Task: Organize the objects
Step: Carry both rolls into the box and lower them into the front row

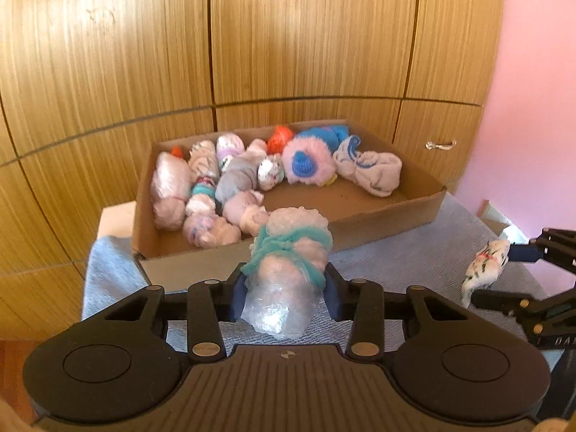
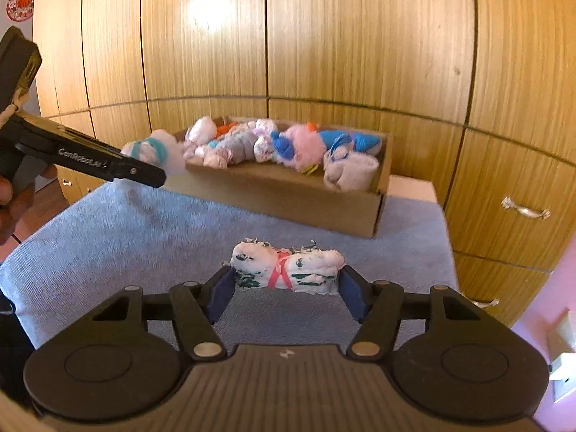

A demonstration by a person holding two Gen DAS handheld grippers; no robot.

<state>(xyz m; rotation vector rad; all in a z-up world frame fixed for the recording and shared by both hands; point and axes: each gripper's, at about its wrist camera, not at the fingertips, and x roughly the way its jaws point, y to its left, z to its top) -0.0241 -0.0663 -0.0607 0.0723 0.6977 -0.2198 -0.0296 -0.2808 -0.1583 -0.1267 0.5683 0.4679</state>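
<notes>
While the left gripper [image 1: 284, 289] is clamped on a pale roll tied with teal yarn [image 1: 289, 262], the right gripper [image 2: 286, 288] squeezes a white green-speckled roll with a pink tie [image 2: 286, 268] end to end. Both are above the blue cloth [image 2: 144, 230], and the cardboard box [image 1: 295, 226] of more bundles sits on its far side by the wooden cabinets [image 1: 306, 36].

glossy wood doors [image 1: 288, 36], matt cardboard box [image 1: 360, 221]
</notes>
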